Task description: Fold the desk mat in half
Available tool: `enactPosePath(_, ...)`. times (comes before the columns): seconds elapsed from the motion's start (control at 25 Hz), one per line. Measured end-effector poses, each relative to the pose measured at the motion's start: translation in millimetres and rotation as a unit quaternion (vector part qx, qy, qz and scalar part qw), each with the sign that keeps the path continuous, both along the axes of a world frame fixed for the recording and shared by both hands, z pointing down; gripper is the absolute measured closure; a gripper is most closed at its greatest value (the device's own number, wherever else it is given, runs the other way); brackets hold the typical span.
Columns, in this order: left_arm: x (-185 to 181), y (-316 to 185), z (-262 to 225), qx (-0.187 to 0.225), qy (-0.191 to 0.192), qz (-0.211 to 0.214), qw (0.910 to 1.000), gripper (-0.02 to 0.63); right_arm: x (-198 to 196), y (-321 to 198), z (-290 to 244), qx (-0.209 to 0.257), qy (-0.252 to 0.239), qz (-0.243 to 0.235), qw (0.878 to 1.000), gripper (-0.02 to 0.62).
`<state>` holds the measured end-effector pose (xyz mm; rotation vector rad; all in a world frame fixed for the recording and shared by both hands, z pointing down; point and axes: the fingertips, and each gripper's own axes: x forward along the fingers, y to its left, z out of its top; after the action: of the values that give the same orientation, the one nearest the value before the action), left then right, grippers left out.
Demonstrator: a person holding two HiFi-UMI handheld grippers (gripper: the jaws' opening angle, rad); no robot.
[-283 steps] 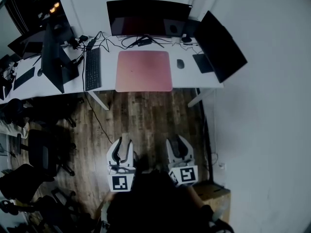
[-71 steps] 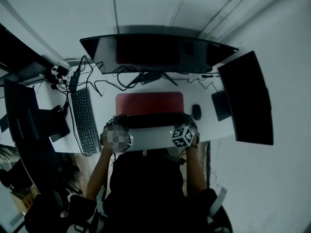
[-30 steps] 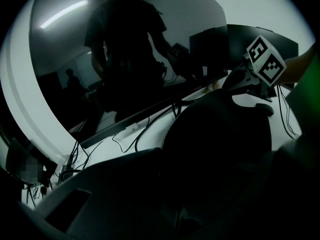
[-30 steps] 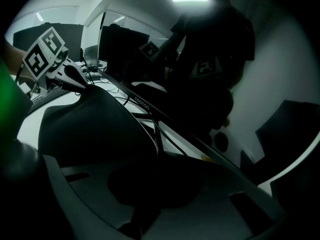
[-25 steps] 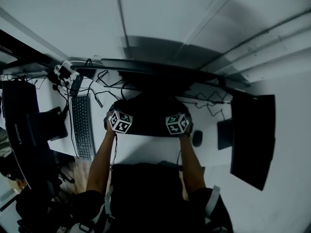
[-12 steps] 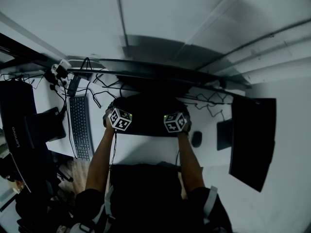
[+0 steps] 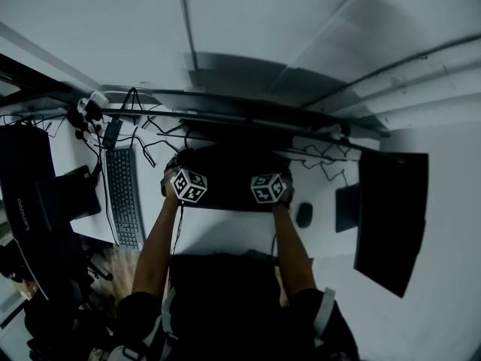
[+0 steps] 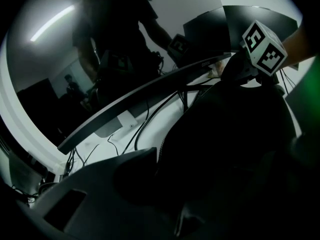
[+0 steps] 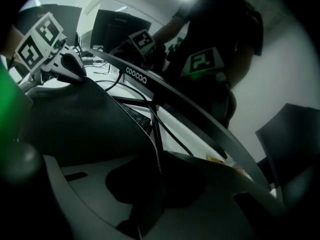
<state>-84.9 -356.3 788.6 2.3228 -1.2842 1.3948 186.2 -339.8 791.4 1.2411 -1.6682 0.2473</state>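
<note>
The desk mat (image 7: pixel 225 177) lies doubled over on the white desk (image 7: pixel 225 233), its black underside up. Both grippers are at its far edge, just under the curved monitor (image 7: pixel 248 120). My left gripper (image 7: pixel 180 166) is at the mat's far left corner and my right gripper (image 7: pixel 273 169) at its far right corner. Both sets of jaws are opening. In the left gripper view the dark mat (image 8: pixel 225 134) still runs between the left gripper (image 8: pixel 165 186)'s jaws. In the right gripper view the mat's thin edge (image 9: pixel 156 151) stands loose inside the right gripper (image 9: pixel 155 186).
A keyboard (image 7: pixel 122 194) lies left of the mat and a mouse (image 7: pixel 304 215) right of it. Cables (image 7: pixel 150 145) trail behind the mat. A dark screen (image 7: pixel 391 216) stands at the right, and another (image 7: pixel 34 194) at the left.
The mat, earlier flat with its pink face up, is now folded back with the black side up. Over the last second both grippers shifted slightly towards each other at the far edge.
</note>
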Motion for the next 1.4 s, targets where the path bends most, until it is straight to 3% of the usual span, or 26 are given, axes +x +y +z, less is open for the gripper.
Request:
enactPosePath(0.48,-4.8,-8.3,-9.5,0.021,-0.001,-0.009,0.9997,0.464,3.8,2.9,1.2,0.006,0.012,0.012,1.0,0.52)
enactPosePath(0.6,-5.7,-9.1,-15.1,0.024,0.003,-0.018,0.9995,0.46,6.8,4.2,0.5,0.014,0.012,0.021,1.0,0.488)
enactPosePath(0.68,-5.1,-7.8,-17.6,0.024,0.007,-0.021,0.9995,0.46,10.6,4.0,-2.6,0.023,0.012,0.03,0.999,0.431)
enactPosePath(0.92,-7.3,0.4,-26.4,0.021,0.03,-0.039,0.9986,0.46,12.4,9.3,-12.8,0.023,-0.004,0.046,0.999,0.425)
enactPosePath(1.2,-14.4,9.1,-50.8,0.038,0.076,-0.079,0.9932,0.532,16.5,21.5,-24.0,0.033,-0.025,0.066,0.997,0.425)
enactPosePath(1.4,-18.8,18.4,-75.7,0.056,0.14,-0.118,0.9815,0.598,12.2,31.6,-45.3,0.039,-0.082,0.096,0.991,0.426)
